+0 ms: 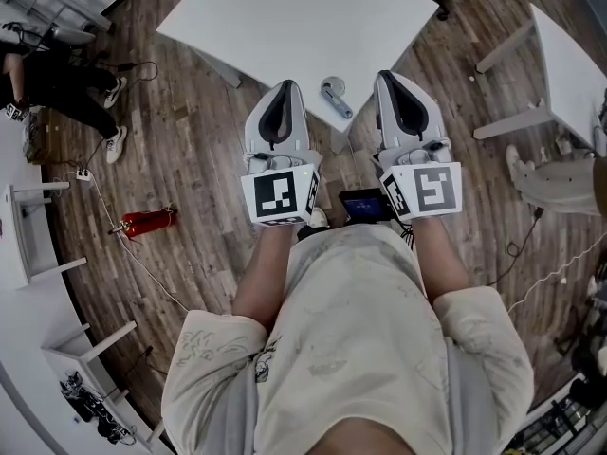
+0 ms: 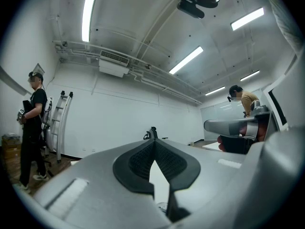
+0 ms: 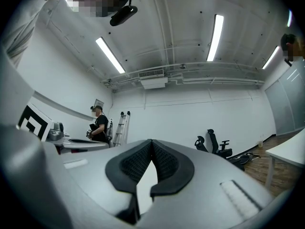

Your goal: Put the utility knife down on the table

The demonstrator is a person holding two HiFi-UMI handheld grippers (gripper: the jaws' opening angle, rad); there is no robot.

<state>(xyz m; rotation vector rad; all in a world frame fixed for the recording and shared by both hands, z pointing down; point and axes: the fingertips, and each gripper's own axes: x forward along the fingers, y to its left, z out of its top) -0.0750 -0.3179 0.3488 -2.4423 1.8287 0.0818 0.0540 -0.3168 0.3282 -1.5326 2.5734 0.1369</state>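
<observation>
We see a white worktop (image 1: 285, 17) in the upper centre of the head view, with the utility knife (image 1: 334, 97) lying on it near its lower corner. At the left, a red fire extinguisher (image 1: 147, 222) lies on the wooden floor (image 1: 190, 159).

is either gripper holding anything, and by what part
Nothing is held: the left gripper and right gripper both have jaws shut together, empty. The utility knife lies on the table.

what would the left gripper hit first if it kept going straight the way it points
Nothing close. The left gripper, jaws shut, points about level above the white table. Beyond its tips is open room, then a dark chair-like shape before the far wall; depth is unclear.
</observation>
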